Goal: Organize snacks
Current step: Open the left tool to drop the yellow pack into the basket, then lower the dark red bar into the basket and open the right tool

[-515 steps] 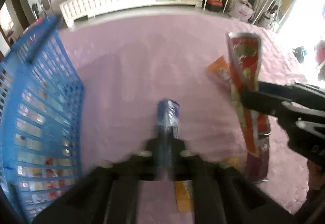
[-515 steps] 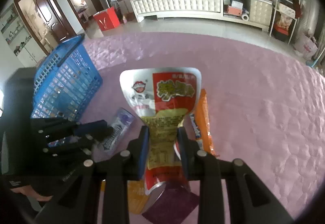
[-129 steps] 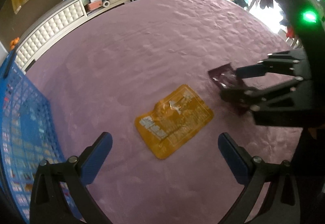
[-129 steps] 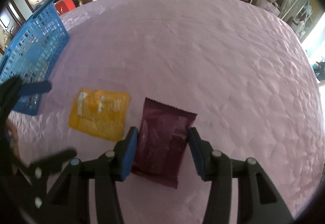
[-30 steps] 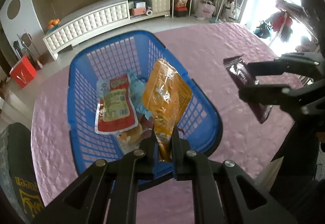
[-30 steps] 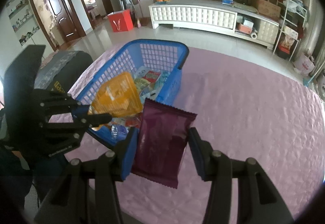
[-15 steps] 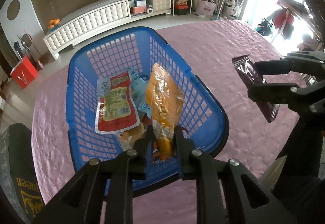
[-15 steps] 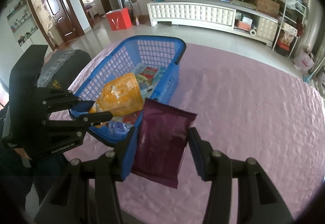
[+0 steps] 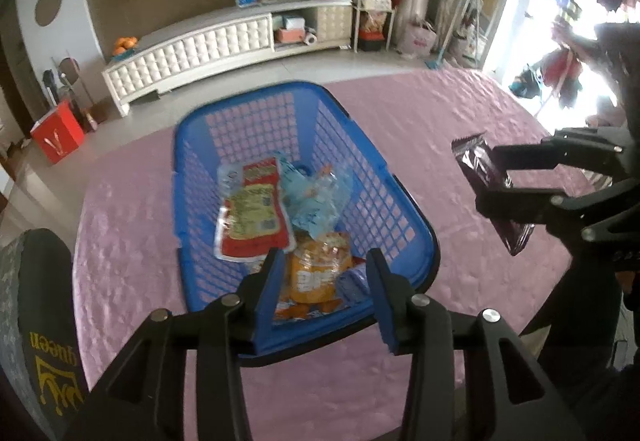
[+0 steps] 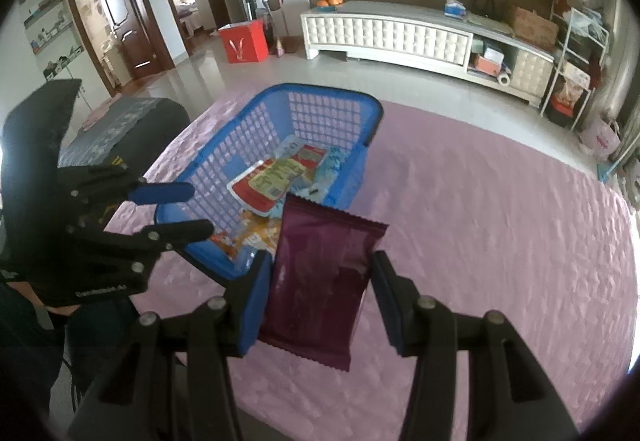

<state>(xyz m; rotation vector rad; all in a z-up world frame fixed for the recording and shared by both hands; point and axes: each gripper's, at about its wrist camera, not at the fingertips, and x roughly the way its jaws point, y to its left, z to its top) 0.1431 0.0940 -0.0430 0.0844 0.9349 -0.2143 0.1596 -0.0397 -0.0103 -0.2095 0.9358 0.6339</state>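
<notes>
A blue plastic basket (image 9: pixel 404 201) stands on the pink tablecloth and holds several snack packets. The orange packet (image 9: pixel 318 273) lies loose at its near end, beside a red and yellow packet (image 9: pixel 250 217). My left gripper (image 9: pixel 326 281) is open and empty just above the basket's near rim. My right gripper (image 10: pixel 318 293) is shut on a maroon packet (image 10: pixel 320 281), held in the air to the right of the basket (image 10: pixel 276 137). The maroon packet also shows in the left wrist view (image 9: pixel 490 189).
The pink tablecloth (image 10: pixel 500 233) covers the table right of the basket. A dark chair back (image 9: pixel 36 317) stands at the table's left edge. A white cabinet (image 10: pixel 404 37) and a red box (image 10: pixel 244 41) are on the floor beyond.
My left gripper has opened and let go of the orange packet, which has dropped into the basket. The right gripper keeps holding the maroon packet.
</notes>
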